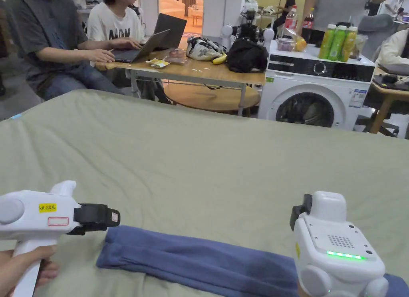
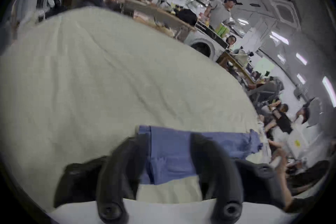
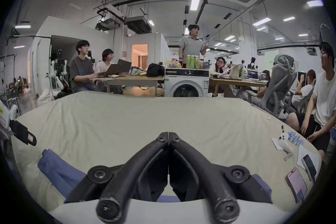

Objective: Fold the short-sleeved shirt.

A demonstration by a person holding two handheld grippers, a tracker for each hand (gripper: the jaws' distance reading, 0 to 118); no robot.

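Two grippers: the left gripper (image 1: pixel 114 217) hangs just above the left end of the shirt, the right gripper (image 3: pixel 168 134) above its right part
Left jaws: spread apart, nothing between them, the shirt end seen through the gap in the left gripper view
Right jaws: tips pressed together, empty
Shirt (image 1: pixel 199 262): blue, folded into a long narrow band, lying flat along the near edge of the bed cover (image 1: pixel 207 158)
Shirt edges: left end rounded and layered, long sides roughly straight; the right end passes under the right gripper body
Open room: broad bare cover beyond the shirt up to the far edge; phones (image 3: pixel 297 185) and small items sit well apart at the right border
Materials: shirt soft and matt; cover pale green, lightly creased; grippers white hard shells with black jaws
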